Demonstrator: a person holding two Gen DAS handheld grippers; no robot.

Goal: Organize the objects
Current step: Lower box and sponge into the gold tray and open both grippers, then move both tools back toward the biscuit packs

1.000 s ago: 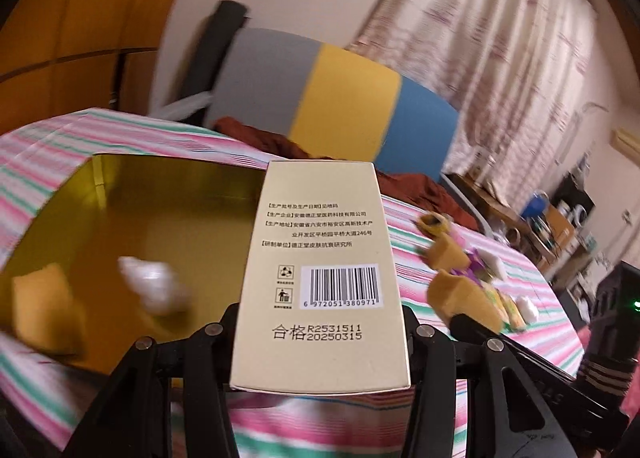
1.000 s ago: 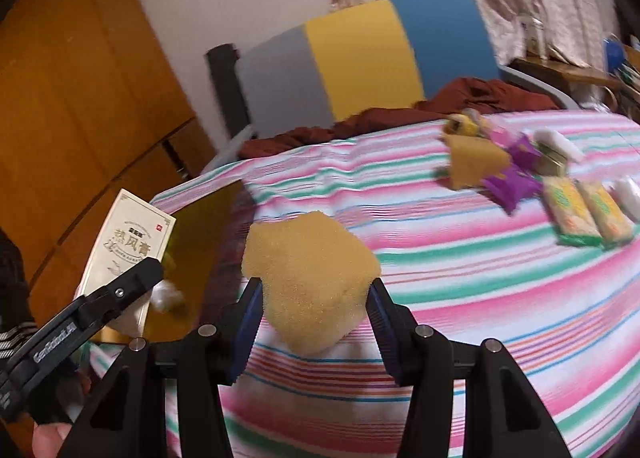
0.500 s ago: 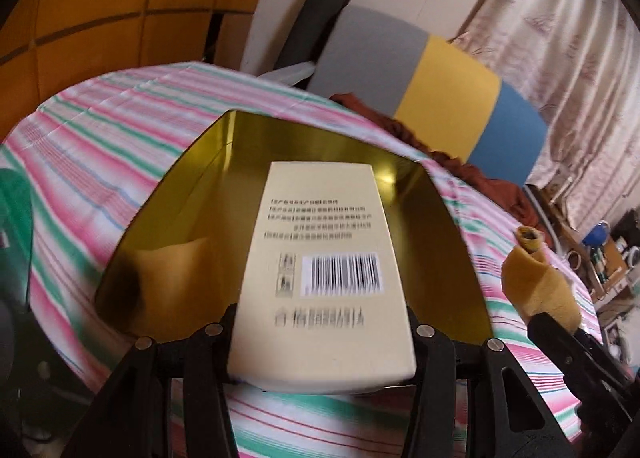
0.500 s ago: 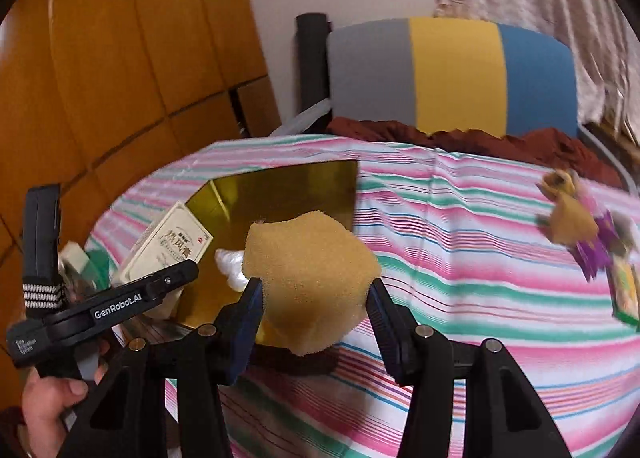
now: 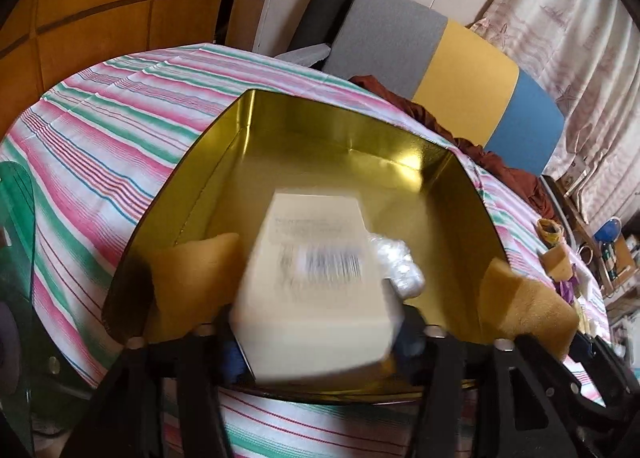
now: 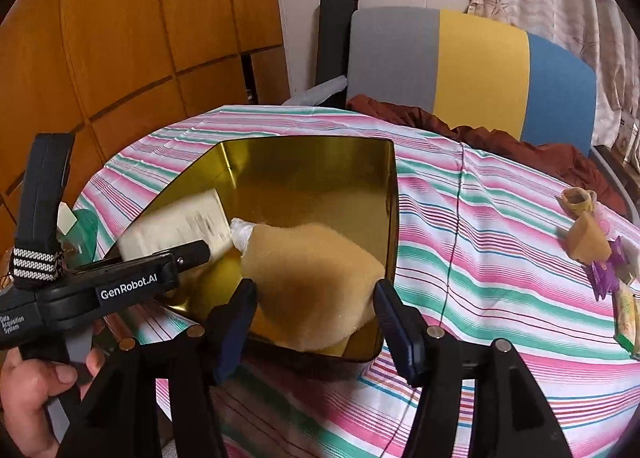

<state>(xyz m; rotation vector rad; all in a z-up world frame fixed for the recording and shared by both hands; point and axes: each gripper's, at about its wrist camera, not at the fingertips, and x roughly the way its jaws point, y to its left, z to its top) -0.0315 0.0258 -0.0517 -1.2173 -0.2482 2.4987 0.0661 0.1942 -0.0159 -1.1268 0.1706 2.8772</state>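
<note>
the striped tablecloth (image 6: 480, 242) is filling mid-frame. the gold tin (image 5: 340, 146) is sitting at frame centre. the left gripper (image 5: 316, 342) jaws have just been opening; the blurred cream box (image 5: 316, 278) is lying between them, inside the tin, released. the right gripper (image 6: 316, 322) jaws have just been opening; the yellow sponge (image 6: 316, 278) is lying between them, over the tin's lower right corner, released.

Your frames show warm, dim indoor light. Glare marks the gold tin (image 5: 408, 156) at its far corner. The cream box (image 5: 316, 282) inside it is motion-blurred. Fisheye bending and dark vignetting affect all edges.
</note>
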